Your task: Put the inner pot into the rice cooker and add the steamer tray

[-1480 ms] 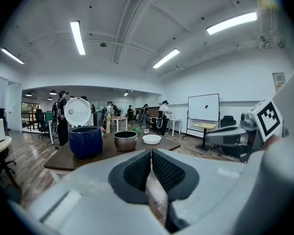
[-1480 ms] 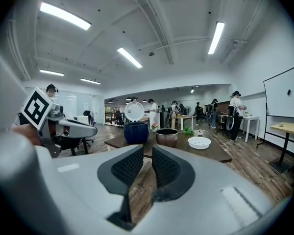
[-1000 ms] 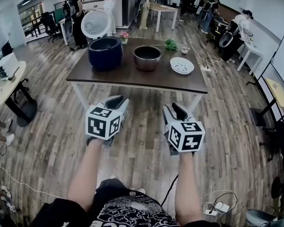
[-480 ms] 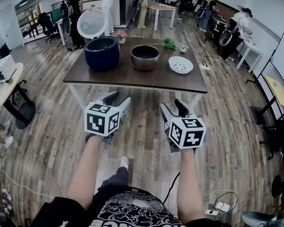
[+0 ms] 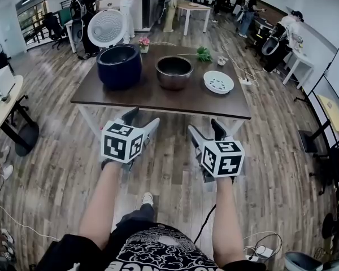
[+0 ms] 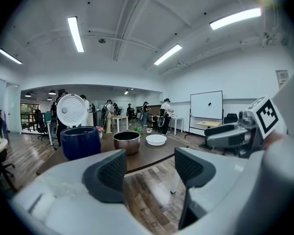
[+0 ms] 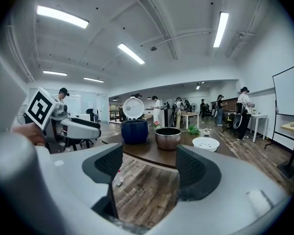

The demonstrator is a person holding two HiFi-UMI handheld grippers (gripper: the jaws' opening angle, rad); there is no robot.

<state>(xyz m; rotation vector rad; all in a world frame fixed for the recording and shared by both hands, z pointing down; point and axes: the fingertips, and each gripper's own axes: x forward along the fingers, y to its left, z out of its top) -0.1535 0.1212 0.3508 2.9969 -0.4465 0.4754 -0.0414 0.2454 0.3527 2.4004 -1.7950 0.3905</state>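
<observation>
A dark blue rice cooker [image 5: 119, 65] with its white lid [image 5: 105, 28] raised stands at the left of a brown table [image 5: 158, 95]. The metal inner pot [image 5: 174, 71] sits in the middle and the white steamer tray [image 5: 218, 82] to its right. All three also show ahead in the gripper views: rice cooker [image 6: 80, 142] [image 7: 134, 130], inner pot [image 6: 126, 142] [image 7: 167, 138], steamer tray [image 6: 156, 139] [image 7: 206, 143]. My left gripper [image 5: 139, 122] and right gripper [image 5: 204, 131] hover over the floor short of the table's near edge. Both have just been opening and hold nothing.
Small plants [image 5: 203, 53] and a flower pot [image 5: 143, 42] stand at the table's back. Several people and desks fill the room behind. A round table [image 5: 0, 106] is at the left, a whiteboard [image 5: 333, 89] at the right. Cables [image 5: 254, 247] lie on the wooden floor.
Both grippers have moved forward toward the table, which now looks nearer. Their jaws stand wider apart than before.
</observation>
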